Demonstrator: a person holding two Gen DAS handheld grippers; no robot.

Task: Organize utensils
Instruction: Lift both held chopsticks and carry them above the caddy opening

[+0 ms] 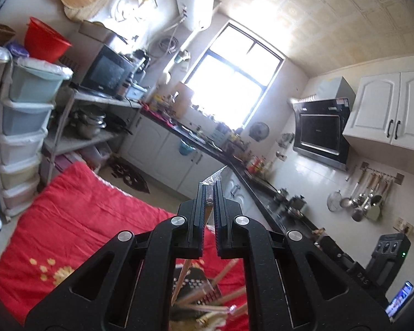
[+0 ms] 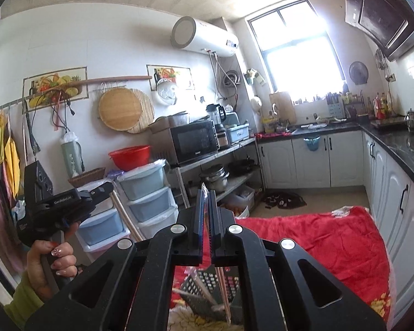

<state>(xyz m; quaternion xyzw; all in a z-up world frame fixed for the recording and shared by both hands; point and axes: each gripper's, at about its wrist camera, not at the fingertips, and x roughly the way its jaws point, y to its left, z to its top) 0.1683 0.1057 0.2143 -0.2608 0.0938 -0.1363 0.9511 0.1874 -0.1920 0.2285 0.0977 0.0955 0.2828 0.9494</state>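
Note:
My left gripper (image 1: 209,186) is shut on a wooden chopstick (image 1: 208,207) with a clear plastic wrapper at its tip; the stick runs down between the fingers. My right gripper (image 2: 206,194) is shut on a thin chopstick (image 2: 223,287) in clear plastic. Below both, a dark perforated utensil holder (image 2: 223,278) (image 1: 196,285) sits on a red blanket (image 2: 317,237) with several chopsticks (image 1: 229,298) leaning in it. In the right wrist view a hand (image 2: 55,259) holds the left gripper (image 2: 109,189) at the left, its chopstick (image 2: 124,216) slanting down.
White cabinets under a black counter (image 2: 400,140) run along the right and far wall. A metal shelf with a microwave (image 2: 193,140) and pots, and stacked plastic drawers (image 2: 149,193), stand on the left. A dark mat (image 2: 284,200) lies on the floor beyond the blanket.

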